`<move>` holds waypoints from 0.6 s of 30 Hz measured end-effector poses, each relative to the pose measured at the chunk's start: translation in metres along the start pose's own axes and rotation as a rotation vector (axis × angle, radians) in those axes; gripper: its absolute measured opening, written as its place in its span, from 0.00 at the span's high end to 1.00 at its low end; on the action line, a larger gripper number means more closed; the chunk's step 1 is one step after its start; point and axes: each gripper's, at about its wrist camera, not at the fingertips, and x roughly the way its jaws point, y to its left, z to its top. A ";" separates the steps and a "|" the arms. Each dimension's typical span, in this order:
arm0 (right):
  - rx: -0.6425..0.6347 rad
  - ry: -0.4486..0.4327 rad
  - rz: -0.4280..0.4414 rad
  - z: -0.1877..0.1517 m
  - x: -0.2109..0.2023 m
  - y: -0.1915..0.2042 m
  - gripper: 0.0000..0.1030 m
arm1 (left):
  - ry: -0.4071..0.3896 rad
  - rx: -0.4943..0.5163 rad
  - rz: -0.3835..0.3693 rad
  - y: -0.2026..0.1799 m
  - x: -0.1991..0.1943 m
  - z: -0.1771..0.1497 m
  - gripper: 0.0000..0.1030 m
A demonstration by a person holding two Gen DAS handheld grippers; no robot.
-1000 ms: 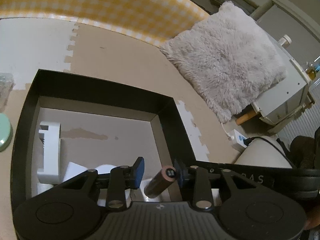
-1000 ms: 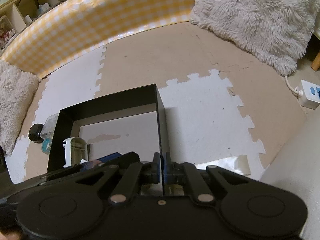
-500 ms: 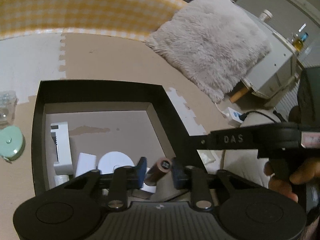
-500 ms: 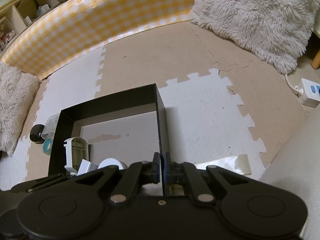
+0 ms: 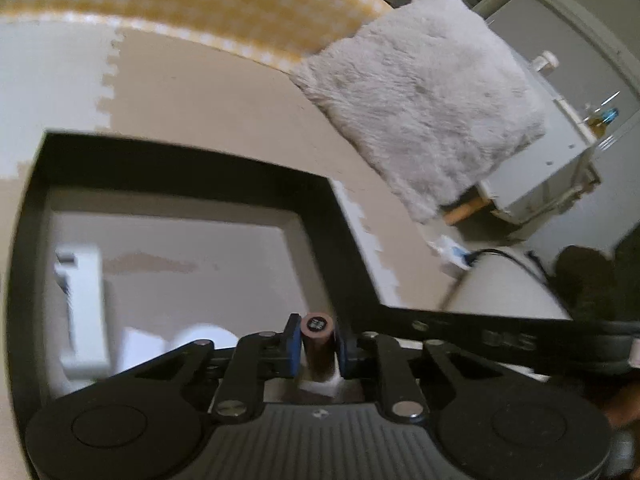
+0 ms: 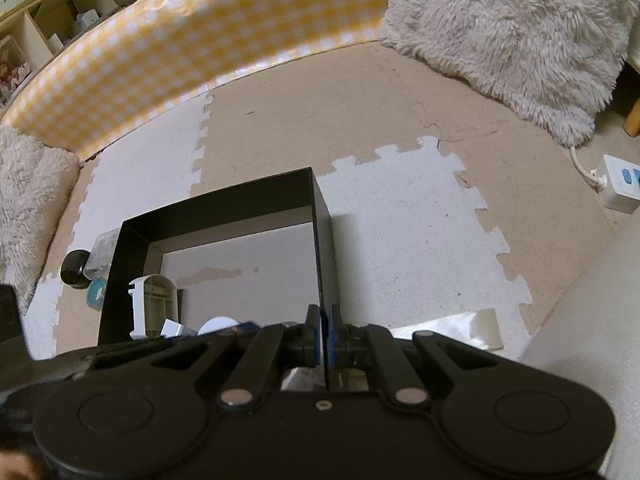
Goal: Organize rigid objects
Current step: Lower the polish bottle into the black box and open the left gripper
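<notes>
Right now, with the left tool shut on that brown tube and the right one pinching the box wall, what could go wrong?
1. The left tool grips the brown tube near its capped end only; it could pivot or slip.
2. The right tool clamps the black box by its thin wall; a tug could tip it and shift the white holder inside.

We've got a tan-and-white puzzle-mat floor, yellow gingham bumper, fluffy grey cushion, dim light.

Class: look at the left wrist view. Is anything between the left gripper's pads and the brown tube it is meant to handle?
Nothing visible: the left gripper is shut on the brown tube, a blue pad on either side, over the black box.
</notes>
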 end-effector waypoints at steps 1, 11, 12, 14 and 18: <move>0.000 0.000 0.001 0.000 0.000 0.000 0.96 | -0.005 0.022 0.035 0.000 0.001 0.001 0.77; -0.004 0.000 -0.003 0.000 0.000 -0.001 0.96 | 0.002 0.258 0.186 -0.010 -0.010 0.006 0.54; -0.003 0.000 -0.002 0.000 0.000 -0.001 0.96 | 0.012 0.275 0.192 -0.012 -0.010 0.004 0.53; 0.000 0.000 0.000 0.000 0.000 -0.001 0.96 | 0.027 0.308 0.200 -0.016 -0.013 0.001 0.43; -0.004 0.000 -0.002 0.000 0.000 -0.001 0.96 | 0.028 0.323 0.203 -0.024 -0.019 -0.005 0.23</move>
